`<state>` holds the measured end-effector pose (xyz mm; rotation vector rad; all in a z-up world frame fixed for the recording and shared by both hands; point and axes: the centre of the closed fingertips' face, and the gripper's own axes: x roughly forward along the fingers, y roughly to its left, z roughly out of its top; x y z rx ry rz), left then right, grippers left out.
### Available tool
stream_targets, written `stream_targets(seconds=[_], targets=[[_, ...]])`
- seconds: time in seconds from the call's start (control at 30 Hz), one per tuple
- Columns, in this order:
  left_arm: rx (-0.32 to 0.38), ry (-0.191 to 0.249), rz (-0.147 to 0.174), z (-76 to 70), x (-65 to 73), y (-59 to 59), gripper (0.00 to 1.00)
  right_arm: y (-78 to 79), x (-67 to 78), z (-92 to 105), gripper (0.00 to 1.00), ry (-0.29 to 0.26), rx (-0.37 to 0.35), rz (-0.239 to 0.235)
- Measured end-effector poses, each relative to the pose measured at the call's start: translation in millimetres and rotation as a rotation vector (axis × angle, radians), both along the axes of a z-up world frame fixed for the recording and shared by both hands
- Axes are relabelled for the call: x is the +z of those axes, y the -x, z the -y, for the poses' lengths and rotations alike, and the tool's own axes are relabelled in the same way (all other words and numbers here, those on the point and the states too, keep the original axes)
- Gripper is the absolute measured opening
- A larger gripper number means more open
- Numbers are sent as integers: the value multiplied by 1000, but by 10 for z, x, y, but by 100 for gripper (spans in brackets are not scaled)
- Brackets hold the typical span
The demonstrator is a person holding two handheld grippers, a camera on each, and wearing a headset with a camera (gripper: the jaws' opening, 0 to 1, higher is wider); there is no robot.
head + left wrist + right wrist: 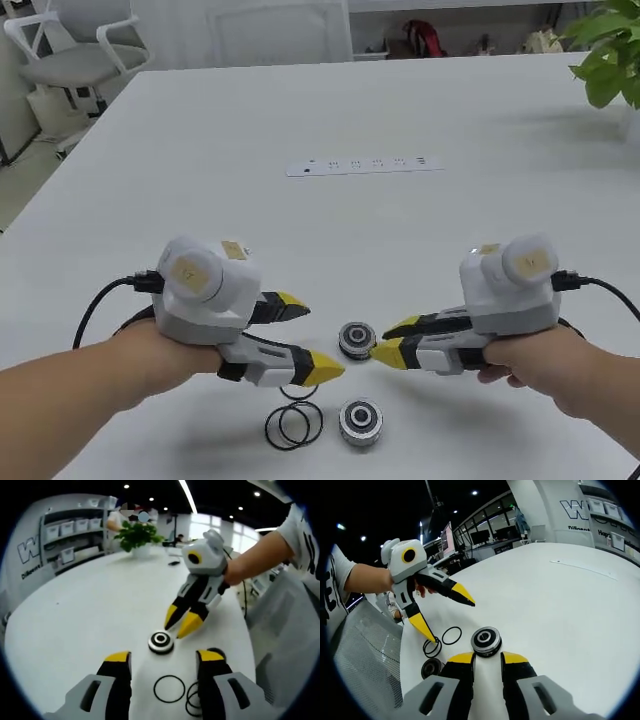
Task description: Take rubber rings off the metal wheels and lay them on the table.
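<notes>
Two metal wheels lie near the table's front edge. One wheel [356,339] [161,642] [486,640] sits between the two grippers, the other wheel [361,420] [431,668] lies closer to me. Black rubber rings [295,425] [170,688] [451,635] lie loose on the table to its left. My left gripper [315,337] [164,656] [449,617] is wide open just left of the middle wheel, holding nothing. My right gripper [390,340] [488,658] [182,622] has its jaws a narrow gap apart, tips right at the wheel's edge, with nothing between them.
A white power strip [365,165] lies flat mid-table. A green plant [610,55] [135,535] stands at the far right corner, an office chair [75,55] beyond the far left. The white table [450,230] stretches ahead. Cables trail from both grippers.
</notes>
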<state>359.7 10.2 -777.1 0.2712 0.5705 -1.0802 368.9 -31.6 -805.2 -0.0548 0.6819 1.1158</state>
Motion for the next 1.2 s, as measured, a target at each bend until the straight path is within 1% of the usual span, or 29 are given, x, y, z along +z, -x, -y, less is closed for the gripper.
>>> stream_targets(seconds=[0.1,0.2,0.43,0.7,0.77,0.83,1.07,1.2], targets=[[-12,-9,0,37,-40,-1,49,-15,-23,2,16,3,-1,7],[-18,-12,0,74,-65,-2,47,-17,-49,-1,15,5,-4,9],[0,20,-15,164,-79,-42,41,-26,-65,-11,12,4,-5,24],[-2,25,-18,247,-100,-66,34,-38,-79,-22,8,-1,-2,32],[0,25,-15,273,-103,-76,34,-43,-80,-20,7,-2,-4,34],[5,28,-21,291,-116,-91,31,-50,-78,-18,7,-5,-6,33],[15,17,-19,332,-160,-111,24,-50,-79,-16,6,-10,-8,35],[31,5,-10,326,-180,-149,20,-48,-83,-19,5,-14,-10,36]])
